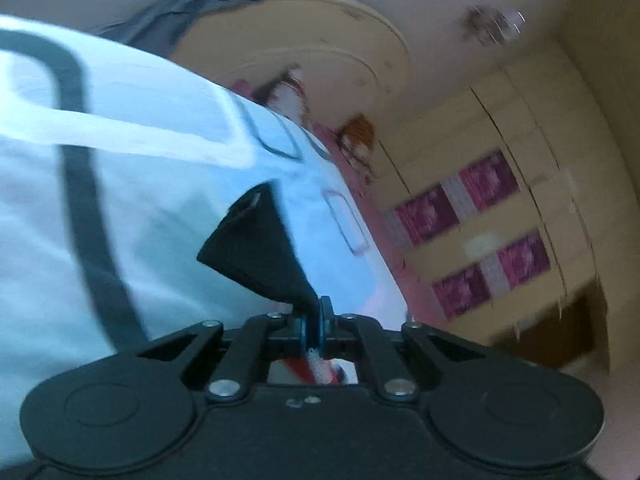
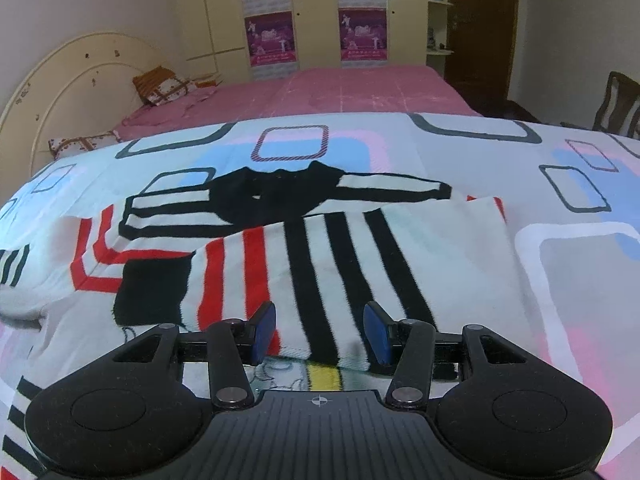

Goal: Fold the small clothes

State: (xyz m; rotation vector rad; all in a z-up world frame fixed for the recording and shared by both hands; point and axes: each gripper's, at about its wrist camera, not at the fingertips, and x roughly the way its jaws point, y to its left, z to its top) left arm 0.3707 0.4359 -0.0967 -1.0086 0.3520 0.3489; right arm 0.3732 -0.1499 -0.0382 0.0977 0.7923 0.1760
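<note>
I have the left gripper [image 1: 316, 320] pinched on a black fold of the striped sweater [image 2: 320, 256], lifting that edge to turn it over. The sweater lies partly folded on the patterned bedsheet [image 2: 560, 280], the right gripper [image 2: 318, 334] spread above its near hem, gripping nothing. The wardrobe posters [image 2: 272, 40] carry no readable text.

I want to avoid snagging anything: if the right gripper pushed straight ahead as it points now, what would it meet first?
Most likely the striped sweater: it lies right ahead of the open right gripper on the bedspread. Depth is hard to judge.
</note>
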